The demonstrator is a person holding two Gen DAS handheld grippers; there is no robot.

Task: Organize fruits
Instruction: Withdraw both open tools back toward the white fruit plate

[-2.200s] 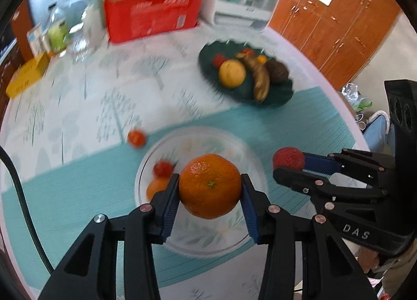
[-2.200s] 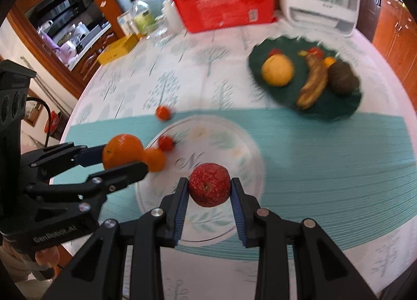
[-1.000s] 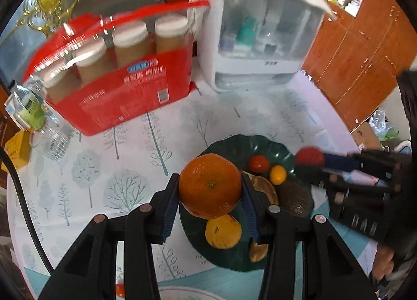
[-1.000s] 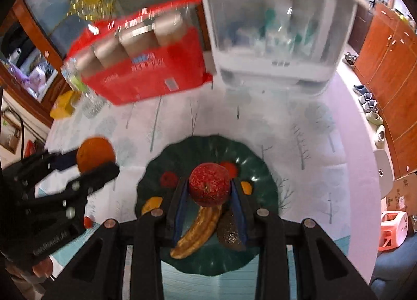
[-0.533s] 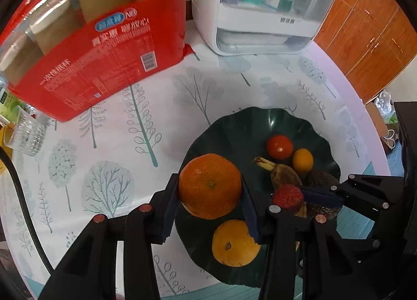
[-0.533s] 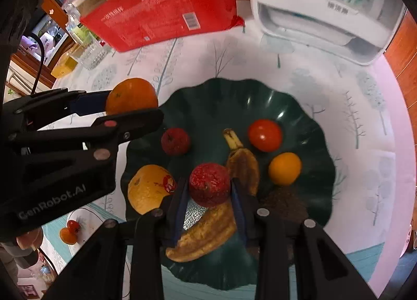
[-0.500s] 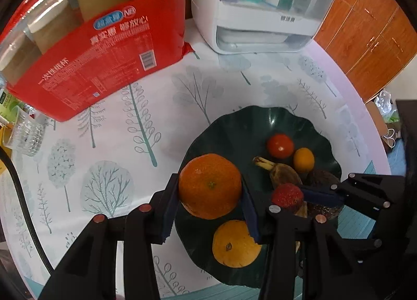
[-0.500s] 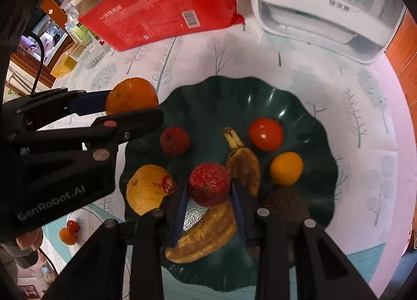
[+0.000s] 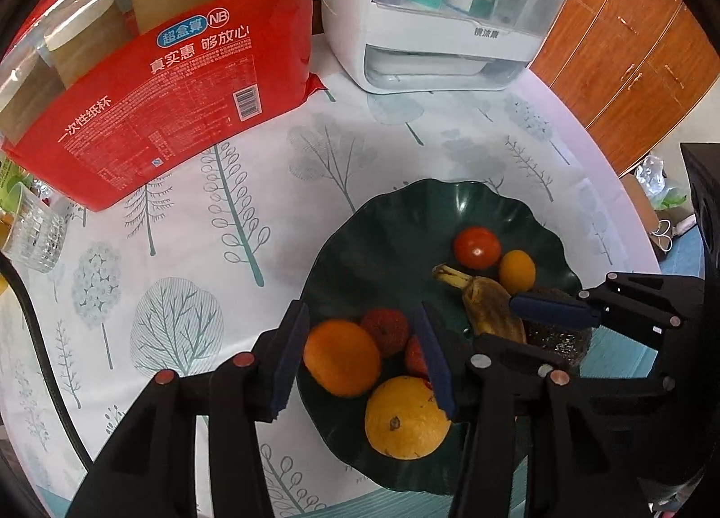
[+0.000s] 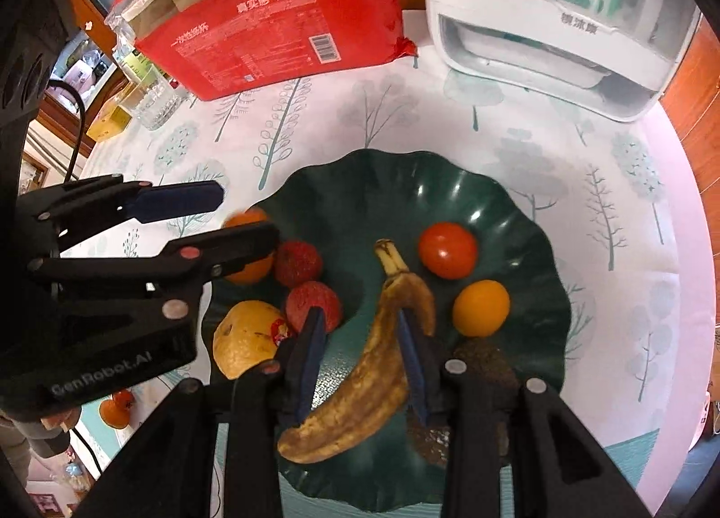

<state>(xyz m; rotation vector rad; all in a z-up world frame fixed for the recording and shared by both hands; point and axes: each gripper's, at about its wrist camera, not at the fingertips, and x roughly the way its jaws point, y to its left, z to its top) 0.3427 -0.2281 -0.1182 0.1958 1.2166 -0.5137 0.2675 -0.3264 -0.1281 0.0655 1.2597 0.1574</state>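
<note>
Dark green and wavy-rimmed, the glossy plastic fruit plate (image 10: 472,185) holds all the fruit in close view. The left gripper (image 9: 360,360) hovers over its near-left edge with jaws spread — the round orange mandarin (image 9: 341,358) sits on the plate between the blue pads, nearer the left one and apparently touching neither. The right gripper (image 10: 360,360) is likewise spread and empty; the bumpy red lychee-like fruit (image 10: 312,304) lies just beyond its left finger, beside a second red one (image 10: 298,263). The spotted brown banana (image 10: 373,365) runs lengthwise between the right jaws, its stem pointing away. Both fruits look delivered, so the next move is probably a straight pull back — the right side needs care, since the banana lies close to its right pad.
</note>
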